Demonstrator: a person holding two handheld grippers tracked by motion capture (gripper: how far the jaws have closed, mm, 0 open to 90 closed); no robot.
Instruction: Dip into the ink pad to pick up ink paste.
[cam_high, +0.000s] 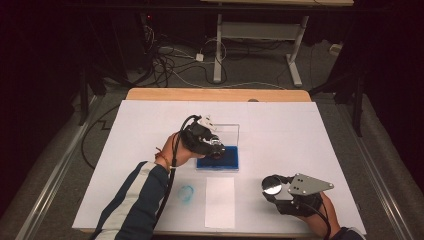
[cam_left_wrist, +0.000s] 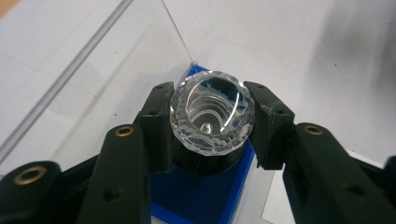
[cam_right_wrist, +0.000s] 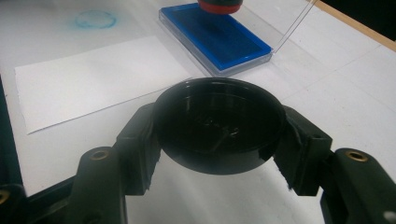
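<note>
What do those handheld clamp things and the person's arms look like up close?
Both grippers, left gripper and right gripper, are black, with two chunky jaws studded with brass-coloured screw inserts. A black cable trails from the left one; the right carries a grey three-cornered plate. The left sleeve is dark blue with pale stripes.

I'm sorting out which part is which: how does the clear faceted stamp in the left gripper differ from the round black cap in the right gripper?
The clear faceted stamp is see-through and cut in facets; the round black cap is opaque and smooth. The stamp is over the blue ink pad; the cap is held apart from it, beside the white paper sheet. Both are round and clamped between black jaws, in the left gripper and right gripper.
</note>
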